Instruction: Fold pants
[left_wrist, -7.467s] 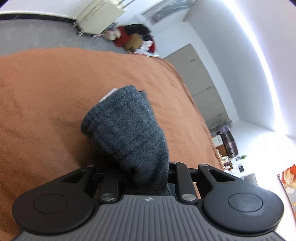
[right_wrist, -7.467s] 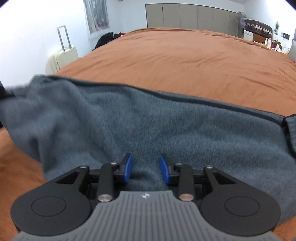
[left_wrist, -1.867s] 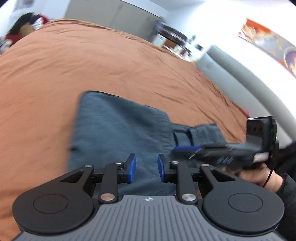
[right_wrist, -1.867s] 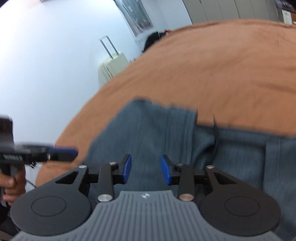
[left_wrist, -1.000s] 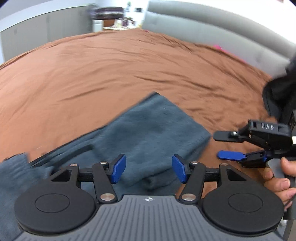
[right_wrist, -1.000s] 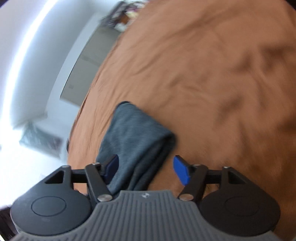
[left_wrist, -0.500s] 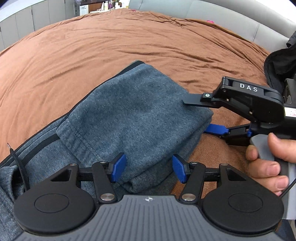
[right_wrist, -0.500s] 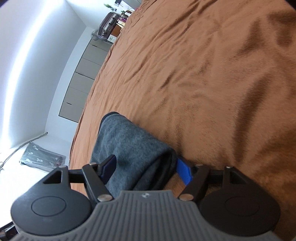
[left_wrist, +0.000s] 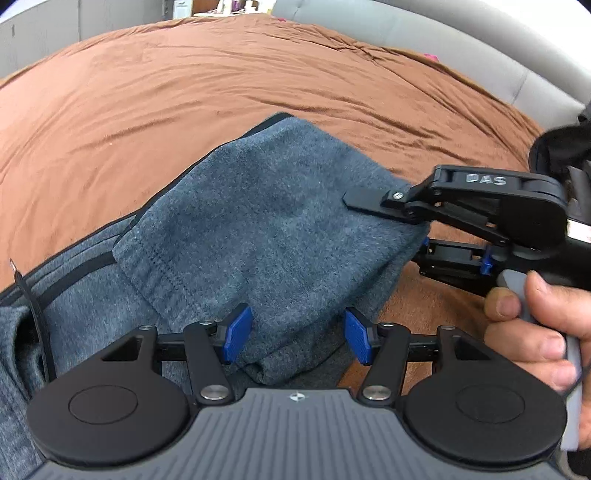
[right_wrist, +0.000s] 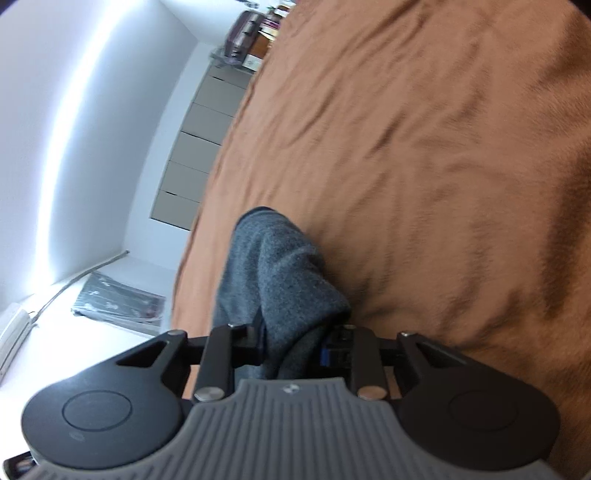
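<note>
Grey fleece pants (left_wrist: 258, 221) lie folded on the brown bedcover (left_wrist: 184, 92), with the waistband and a black drawstring (left_wrist: 33, 306) at the left. My left gripper (left_wrist: 297, 336) stands open, its blue pads (left_wrist: 238, 332) on either side of the near folded corner without pressing it. My right gripper (left_wrist: 391, 221) comes in from the right, held by a hand (left_wrist: 535, 325). Its jaws are closing on the right folded edge, one finger above and one beneath. In the right wrist view the pants (right_wrist: 280, 273) bunch up, pinched in the right gripper (right_wrist: 293, 339).
The brown bedcover (right_wrist: 406, 166) spreads wide beyond the pants, with light wrinkles. A grey padded headboard (left_wrist: 443, 48) runs along the far side. Grey cabinets (right_wrist: 199, 147) stand by the white wall off the bed's edge.
The right gripper's jaws came together on the folded edge of the pants, and the fabric now bunches between them. The left gripper sank a little closer to the near corner, still open.
</note>
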